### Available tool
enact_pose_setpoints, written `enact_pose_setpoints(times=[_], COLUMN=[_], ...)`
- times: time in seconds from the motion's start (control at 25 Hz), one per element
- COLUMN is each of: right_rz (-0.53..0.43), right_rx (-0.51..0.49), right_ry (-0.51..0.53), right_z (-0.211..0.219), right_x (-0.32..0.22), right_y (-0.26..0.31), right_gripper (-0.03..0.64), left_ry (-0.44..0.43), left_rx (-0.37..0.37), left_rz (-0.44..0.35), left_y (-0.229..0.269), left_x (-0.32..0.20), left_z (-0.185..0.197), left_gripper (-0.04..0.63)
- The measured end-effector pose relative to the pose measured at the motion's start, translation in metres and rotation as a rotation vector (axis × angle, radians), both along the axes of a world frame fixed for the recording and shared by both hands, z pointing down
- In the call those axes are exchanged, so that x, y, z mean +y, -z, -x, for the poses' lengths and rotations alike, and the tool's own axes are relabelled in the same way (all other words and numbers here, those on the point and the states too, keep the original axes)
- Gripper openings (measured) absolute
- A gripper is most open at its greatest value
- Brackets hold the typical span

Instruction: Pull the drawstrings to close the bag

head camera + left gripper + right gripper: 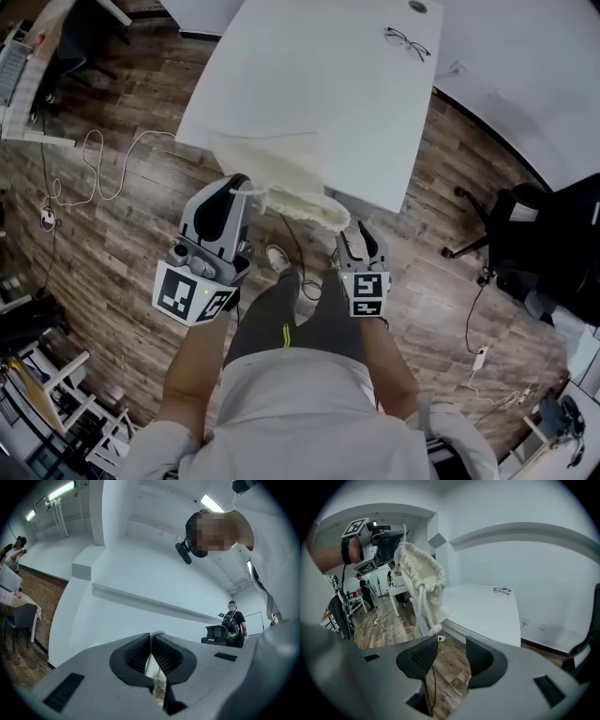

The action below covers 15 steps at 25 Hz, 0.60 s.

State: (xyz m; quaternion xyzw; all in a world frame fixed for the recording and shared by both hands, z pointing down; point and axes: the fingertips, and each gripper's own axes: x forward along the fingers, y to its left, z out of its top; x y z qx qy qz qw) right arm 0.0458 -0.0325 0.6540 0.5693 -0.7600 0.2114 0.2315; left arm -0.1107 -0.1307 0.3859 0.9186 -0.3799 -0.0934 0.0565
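Currently: left gripper (pixel 151 635) clamped on cream cord, probably drawstring (pixel 159 686); bag (pixel 423 569) hanging beneath, beside table (pixel 319 84); right gripper (pixel 450 656) jaws apart, empty

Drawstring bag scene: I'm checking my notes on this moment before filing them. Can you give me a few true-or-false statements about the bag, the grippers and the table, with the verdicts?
1. The left gripper is shut on a drawstring of the bag. True.
2. The right gripper is gripping a cord. False: its jaws stand apart with nothing between them, and the knotted cord end hangs just ahead of them.
3. A pair of glasses lies on the white table. True.
4. The right gripper is held over the table top. False: it is over the wooden floor, off the table's near edge.
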Motion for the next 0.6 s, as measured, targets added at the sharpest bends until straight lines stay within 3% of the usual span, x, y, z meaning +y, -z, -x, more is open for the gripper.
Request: enact_pose_setpoints(times=[0.28,0.6], right_rz=[0.027,0.025], right_rx=[-0.02,-0.075], right_ry=[-0.022,0.007], right_z=[-0.006,0.019], right_x=[0.008,-0.007], right_y=[-0.011,-0.019], right_gripper=[0.195,0.195], left_ry=[-0.016,-0.026], left_rx=[0.01,-0.003], left_rz=[-0.005,-0.001], left_y=[0.003,0.002], left_x=[-0.004,-0.003], left_z=[-0.009,-0.013], left_gripper=[0.023,0.023])
